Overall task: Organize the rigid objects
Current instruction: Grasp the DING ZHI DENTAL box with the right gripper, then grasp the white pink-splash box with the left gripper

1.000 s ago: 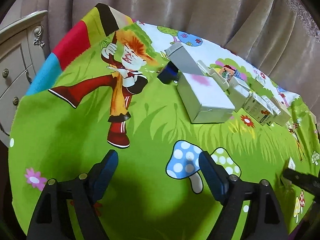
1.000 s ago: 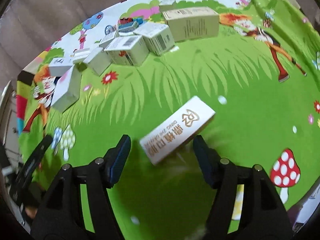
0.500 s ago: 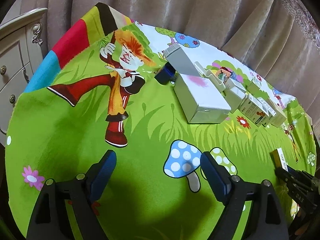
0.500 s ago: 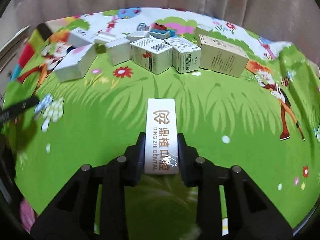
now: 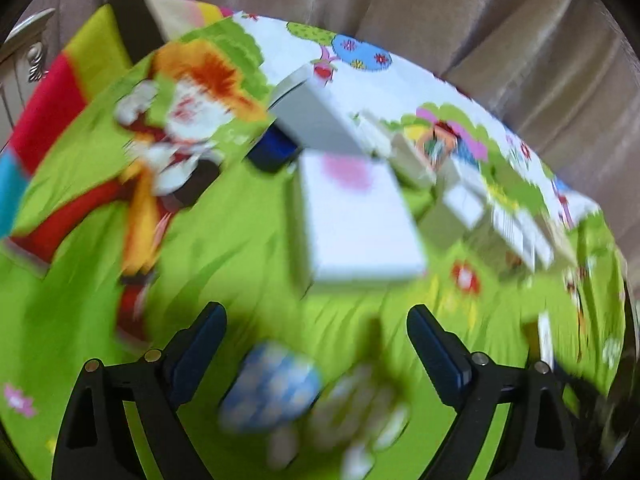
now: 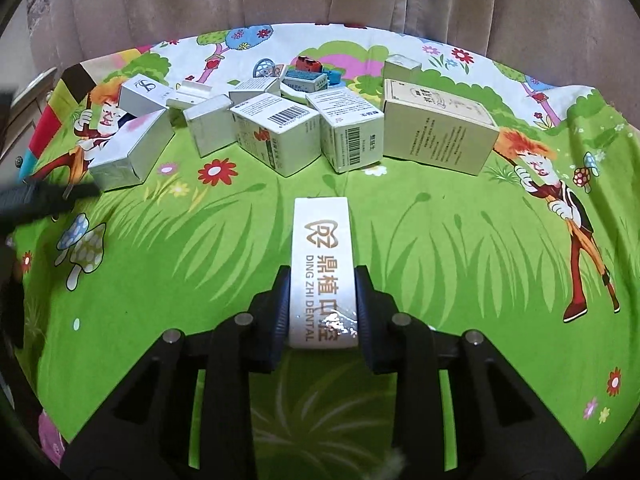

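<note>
Right gripper has just clamped the long white dental box: a second ago it lay loose and skewed between wide jaws, now it's squared up, pads pressing both sides, sticking straight ahead. The row of boxes sits well ahead of it. Left gripper has been opening further; jaws wide, nothing between, white box ahead. View blurred. Pick looks done; placing it in the row is likely next.
</note>
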The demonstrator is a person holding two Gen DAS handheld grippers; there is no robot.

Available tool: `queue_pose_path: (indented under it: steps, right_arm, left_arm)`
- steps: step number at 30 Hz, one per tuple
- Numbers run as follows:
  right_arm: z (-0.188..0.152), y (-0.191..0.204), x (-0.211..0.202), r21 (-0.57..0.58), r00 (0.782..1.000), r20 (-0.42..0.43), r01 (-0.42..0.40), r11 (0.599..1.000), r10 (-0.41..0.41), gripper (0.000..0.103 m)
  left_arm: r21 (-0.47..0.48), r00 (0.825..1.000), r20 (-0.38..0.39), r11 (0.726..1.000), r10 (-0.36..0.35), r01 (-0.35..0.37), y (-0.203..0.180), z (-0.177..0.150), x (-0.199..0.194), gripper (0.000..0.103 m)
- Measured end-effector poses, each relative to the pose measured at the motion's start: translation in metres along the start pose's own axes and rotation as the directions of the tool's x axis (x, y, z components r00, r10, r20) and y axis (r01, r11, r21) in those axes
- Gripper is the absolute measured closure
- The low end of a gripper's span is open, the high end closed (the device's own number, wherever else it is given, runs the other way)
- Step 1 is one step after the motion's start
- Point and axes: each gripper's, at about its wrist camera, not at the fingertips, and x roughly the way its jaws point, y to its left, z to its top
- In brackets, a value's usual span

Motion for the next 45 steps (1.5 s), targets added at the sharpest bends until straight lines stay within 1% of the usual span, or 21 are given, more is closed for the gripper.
queue_pose_path:
  steps: [3,6,7,8,10,12,13,17,19,21,23,25,27,28,29,32,35,37,39,41,45]
  right_arm:
    - [0.0,0.0,0.001,0.0,1.0,0.0,0.0,1.0,0.0,0.068]
    - [0.001,0.0,0.001,0.001,1.0,0.0,-0.001,1.0,0.001,0.068]
    - [0.001,-0.001,0.001,0.003,1.0,0.0,-0.004,1.0,0.004,0.068]
    - [0.0,-0.001,0.001,0.006,1.0,0.0,-0.007,1.0,0.007,0.067]
    - [0.0,-0.002,0.001,0.013,1.0,0.0,-0.009,1.0,0.009,0.067]
    - [0.0,-0.003,0.001,0.016,1.0,0.0,-0.013,1.0,0.013,0.067]
    - [0.0,-0.003,0.001,0.017,1.0,0.0,-0.014,1.0,0.014,0.067]
    - [0.001,-0.002,0.002,0.014,1.0,0.0,-0.009,1.0,0.009,0.067]
    - [0.001,-0.002,0.002,0.014,1.0,0.0,-0.009,1.0,0.009,0.067]
    - [0.001,-0.001,0.002,0.01,1.0,-0.001,-0.005,1.0,0.005,0.067]
    - [0.001,0.0,0.002,0.007,1.0,-0.001,-0.001,1.0,0.001,0.067]
    - [0.001,-0.001,0.002,0.008,1.0,-0.001,-0.002,1.0,0.002,0.067]
    - [0.001,-0.001,0.002,0.008,1.0,-0.001,-0.002,1.0,0.002,0.067]
    - [0.001,-0.001,0.002,0.008,1.0,0.0,-0.002,1.0,0.002,0.067]
    - [0.0,-0.001,0.002,0.007,1.0,-0.001,-0.001,1.0,0.001,0.067]
    - [0.001,0.0,0.002,0.009,1.0,0.002,-0.001,1.0,0.001,0.068]
    - [0.001,-0.001,0.002,0.01,1.0,0.002,-0.004,1.0,0.004,0.068]
    - [0.001,-0.001,0.002,0.012,1.0,0.003,-0.006,1.0,0.006,0.068]
    - [0.001,-0.002,0.002,0.013,1.0,0.003,-0.007,1.0,0.007,0.068]
    - [0.0,-0.001,0.001,0.012,1.0,0.004,-0.005,1.0,0.005,0.068]
    - [0.0,0.003,0.001,-0.006,1.0,0.003,0.013,1.0,-0.013,0.068]
  left_arm:
    - [0.006,0.999,0.001,0.999,0.033,-0.033,-0.023,0.024,0.022,0.01]
    - [0.037,0.99,0.021,0.989,0.143,-0.144,-0.037,0.036,0.044,0.011]
    - [0.049,0.987,0.025,0.986,0.157,-0.158,-0.036,0.036,0.05,0.013]
    - [0.072,0.985,0.058,0.983,0.164,-0.168,-0.037,0.034,0.051,0.015]
    - [0.107,0.987,0.08,0.983,0.14,-0.148,-0.036,0.03,0.048,0.022]
    - [0.081,0.998,0.057,0.996,0.027,-0.032,-0.03,0.025,0.037,0.022]
    - [0.055,0.999,0.044,0.998,-0.027,0.024,-0.023,0.022,0.029,0.021]
    - [0.005,0.992,0.085,0.995,-0.097,0.097,-0.003,0.006,0.003,0.018]
    - [-0.025,0.991,0.103,0.995,-0.091,0.094,0.003,0.006,-0.002,0.017]
    - [-0.055,0.991,0.094,0.994,-0.091,0.096,0.003,0.012,-0.001,0.017]
    - [-0.069,0.994,0.083,0.995,-0.066,0.072,0.0,0.02,0.004,0.017]
    - [-0.043,0.999,0.054,0.999,0.007,-0.005,-0.006,0.026,0.016,0.017]
    - [0.011,0.996,0.019,0.996,0.087,-0.087,-0.013,0.026,0.031,0.019]
    - [0.066,0.991,0.05,0.989,0.127,-0.13,-0.02,0.022,0.029,0.035]
    - [0.088,0.989,0.065,0.986,0.134,-0.139,-0.022,0.016,0.028,0.035]
    - [0.085,0.994,0.09,0.994,0.059,-0.067,-0.014,-0.008,0.009,0.036]
    - [0.085,0.991,0.123,0.995,0.046,-0.056,-0.001,-0.039,-0.012,0.036]
    - [0.11,0.991,0.131,0.994,0.005,-0.02,0.001,-0.051,-0.025,0.035]
    - [0.124,0.991,0.132,0.992,0.019,-0.036,0.003,-0.054,-0.027,0.035]
    - [0.116,0.993,0.114,0.993,0.005,-0.018,0.005,-0.053,-0.025,0.035]
    - [0.151,0.993,0.115,0.988,0.018,-0.035,-0.001,-0.051,-0.021,0.035]
